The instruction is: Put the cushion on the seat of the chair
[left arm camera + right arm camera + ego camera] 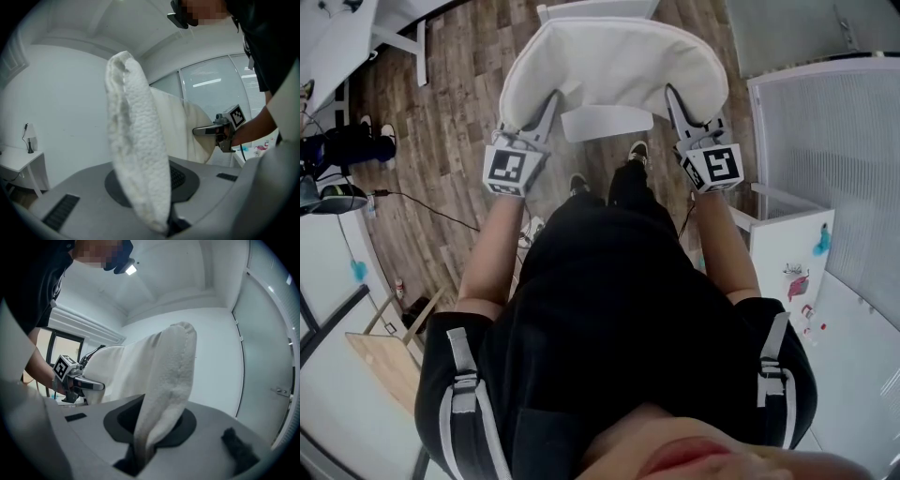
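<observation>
A cream fleece cushion (614,66) hangs spread between my two grippers, held up over the white chair (607,122). My left gripper (553,98) is shut on the cushion's left edge, and the pinched fleece (140,154) rises upright from its jaws. At the opposite edge my right gripper (672,94) is shut on the cushion, whose fabric (166,390) stands up out of the jaws. The other gripper (220,130) shows across the cushion in the left gripper view, and likewise the left one (70,376) in the right gripper view. Most of the chair seat is hidden under the cushion.
Wooden plank floor (450,122) lies around the chair. A white cabinet with a ribbed panel (825,159) stands at the right. White table legs (403,42) are at the upper left, with shoes and cables (356,141) on the left. The person's own feet (633,155) stand just before the chair.
</observation>
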A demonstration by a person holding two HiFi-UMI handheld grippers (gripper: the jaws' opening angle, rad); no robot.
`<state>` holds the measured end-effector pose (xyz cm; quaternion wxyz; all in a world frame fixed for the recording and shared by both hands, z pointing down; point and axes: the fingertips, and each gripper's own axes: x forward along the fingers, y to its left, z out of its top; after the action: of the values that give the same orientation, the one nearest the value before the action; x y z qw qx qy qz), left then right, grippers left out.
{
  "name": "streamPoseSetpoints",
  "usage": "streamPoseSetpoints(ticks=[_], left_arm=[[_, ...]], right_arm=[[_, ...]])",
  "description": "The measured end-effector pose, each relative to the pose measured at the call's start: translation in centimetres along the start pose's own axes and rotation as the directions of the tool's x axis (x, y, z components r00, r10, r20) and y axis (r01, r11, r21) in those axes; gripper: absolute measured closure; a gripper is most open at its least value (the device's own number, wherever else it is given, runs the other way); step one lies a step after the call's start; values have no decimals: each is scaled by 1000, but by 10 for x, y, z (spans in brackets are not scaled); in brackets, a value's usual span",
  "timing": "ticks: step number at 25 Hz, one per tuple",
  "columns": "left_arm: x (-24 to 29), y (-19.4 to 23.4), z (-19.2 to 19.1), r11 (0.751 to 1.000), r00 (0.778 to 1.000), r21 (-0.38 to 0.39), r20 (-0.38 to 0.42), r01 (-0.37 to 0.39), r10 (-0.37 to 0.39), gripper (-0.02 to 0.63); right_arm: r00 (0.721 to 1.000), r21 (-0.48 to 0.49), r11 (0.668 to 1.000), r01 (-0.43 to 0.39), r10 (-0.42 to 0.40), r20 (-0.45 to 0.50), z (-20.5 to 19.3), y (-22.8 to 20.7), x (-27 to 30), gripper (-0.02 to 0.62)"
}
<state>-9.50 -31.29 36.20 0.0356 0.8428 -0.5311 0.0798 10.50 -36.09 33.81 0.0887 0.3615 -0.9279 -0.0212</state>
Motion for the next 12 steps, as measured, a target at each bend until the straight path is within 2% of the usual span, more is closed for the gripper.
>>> streamPoseSetpoints(ticks=[7,12], left_arm=[[59,4,-20,995,994,-54,-77,-78,73,534],[97,10,-55,982,984,-148,-151,-119,97,522]], right_arm=[[994,7,994,-106,106,-26,-36,-59,41,538],[982,33,985,-168,170,-83,-77,-87,69,538]])
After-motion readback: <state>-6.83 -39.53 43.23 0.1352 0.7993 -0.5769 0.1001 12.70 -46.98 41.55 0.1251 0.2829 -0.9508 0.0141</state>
